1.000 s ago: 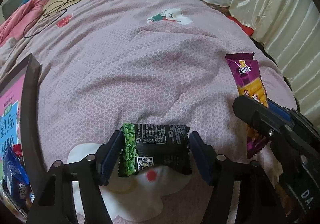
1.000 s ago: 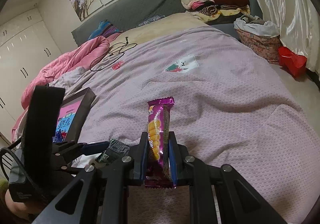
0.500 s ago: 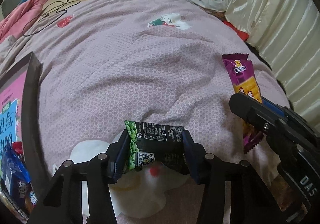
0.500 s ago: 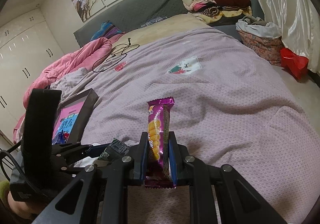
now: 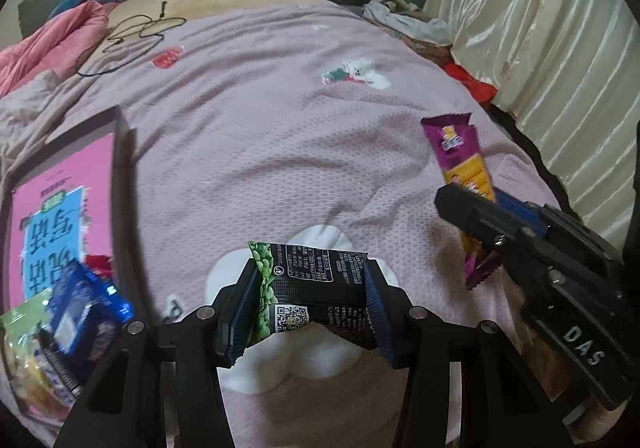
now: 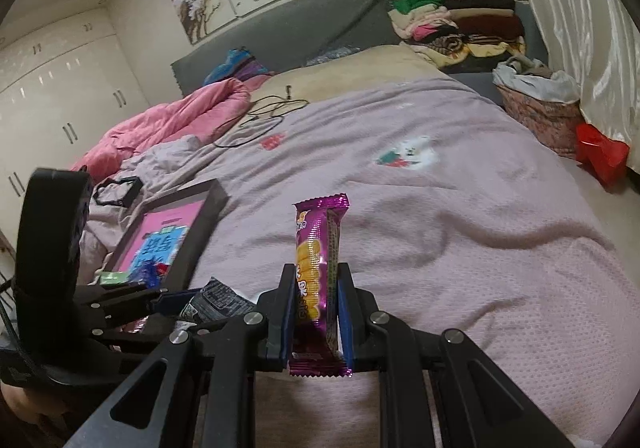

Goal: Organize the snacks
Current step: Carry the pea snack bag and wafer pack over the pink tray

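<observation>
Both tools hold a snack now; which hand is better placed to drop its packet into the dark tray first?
Left, probably. The left tool grips the black-and-green packet right beside the tray; the right tool with the purple bar sits farther away.

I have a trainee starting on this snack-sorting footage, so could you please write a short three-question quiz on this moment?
1. True or false: the right gripper is shut on the purple snack bar.
2. What does the left gripper hold? A) black-and-green packet B) blue packet C) nothing
3. Fill in: the blue packet lies in the ____.

Key: 1 true; 2 A; 3 box.
</observation>
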`<state>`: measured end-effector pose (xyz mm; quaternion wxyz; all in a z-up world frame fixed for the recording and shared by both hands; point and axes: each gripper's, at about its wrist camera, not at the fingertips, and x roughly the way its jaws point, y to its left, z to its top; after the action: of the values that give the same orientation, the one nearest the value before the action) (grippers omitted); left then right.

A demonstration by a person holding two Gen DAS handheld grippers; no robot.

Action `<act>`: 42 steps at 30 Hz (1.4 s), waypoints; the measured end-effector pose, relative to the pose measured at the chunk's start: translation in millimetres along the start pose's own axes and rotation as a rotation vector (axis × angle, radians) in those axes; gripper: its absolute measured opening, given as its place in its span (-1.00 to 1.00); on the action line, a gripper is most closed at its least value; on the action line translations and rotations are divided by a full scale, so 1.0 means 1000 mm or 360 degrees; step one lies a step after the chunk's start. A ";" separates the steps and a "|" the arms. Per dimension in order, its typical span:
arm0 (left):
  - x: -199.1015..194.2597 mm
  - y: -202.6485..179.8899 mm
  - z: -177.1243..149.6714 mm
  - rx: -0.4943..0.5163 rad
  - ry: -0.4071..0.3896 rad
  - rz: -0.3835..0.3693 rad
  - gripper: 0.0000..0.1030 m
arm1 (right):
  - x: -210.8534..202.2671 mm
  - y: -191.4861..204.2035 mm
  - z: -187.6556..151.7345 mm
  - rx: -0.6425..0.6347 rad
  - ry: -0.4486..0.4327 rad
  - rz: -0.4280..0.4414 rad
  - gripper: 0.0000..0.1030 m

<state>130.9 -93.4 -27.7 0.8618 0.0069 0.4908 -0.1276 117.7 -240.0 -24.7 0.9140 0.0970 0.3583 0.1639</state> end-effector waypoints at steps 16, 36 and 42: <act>-0.077 0.058 -0.032 -0.0129 -0.0140 0.0038 0.01 | -0.007 0.085 -0.004 -0.0213 -0.0004 0.0155 -0.64; -0.146 0.166 -0.076 -0.0435 -0.0261 0.0194 0.01 | -0.016 0.168 -0.007 -0.0363 -0.0020 0.0341 -0.63; -0.162 0.186 -0.084 -0.0499 -0.0301 0.0228 0.01 | -0.019 0.193 -0.008 -0.0428 -0.0019 0.0393 -0.63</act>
<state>23.3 132.4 44.8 0.9015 -0.1047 0.4197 0.0119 54.2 -67.9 38.0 0.8938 0.0181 0.3131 0.3206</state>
